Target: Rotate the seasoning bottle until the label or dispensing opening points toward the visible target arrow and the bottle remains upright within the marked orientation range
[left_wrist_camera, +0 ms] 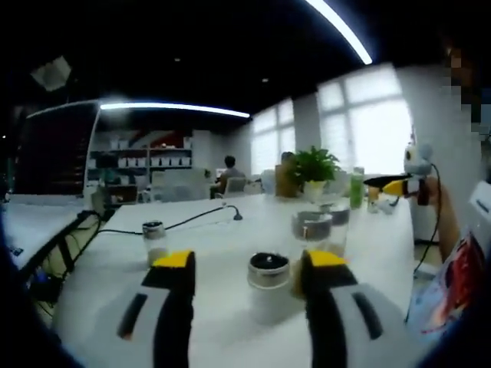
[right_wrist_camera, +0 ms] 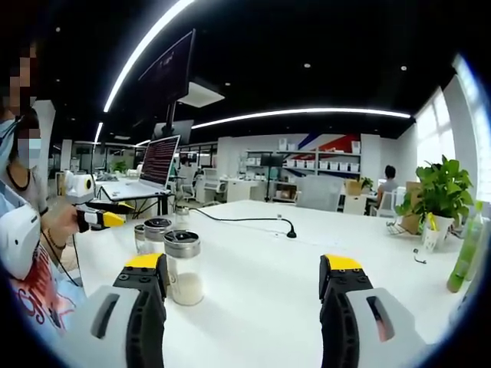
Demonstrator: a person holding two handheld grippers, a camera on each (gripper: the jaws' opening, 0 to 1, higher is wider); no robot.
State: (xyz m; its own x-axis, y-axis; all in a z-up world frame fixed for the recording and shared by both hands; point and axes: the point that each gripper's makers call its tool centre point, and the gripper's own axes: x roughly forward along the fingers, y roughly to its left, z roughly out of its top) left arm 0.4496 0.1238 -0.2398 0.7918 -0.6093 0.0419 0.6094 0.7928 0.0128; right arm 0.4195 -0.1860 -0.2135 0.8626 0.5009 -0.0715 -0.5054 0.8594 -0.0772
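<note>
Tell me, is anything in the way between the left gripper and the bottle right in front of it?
No. The left gripper is open and the nearest bottle stands upright between its jaws with only bare table around it. The other bottles stand farther back, behind it.

Clear seasoning bottle [left_wrist_camera: 269,285], metal cap, white contents, upright on white table [left_wrist_camera: 230,238]
</note>
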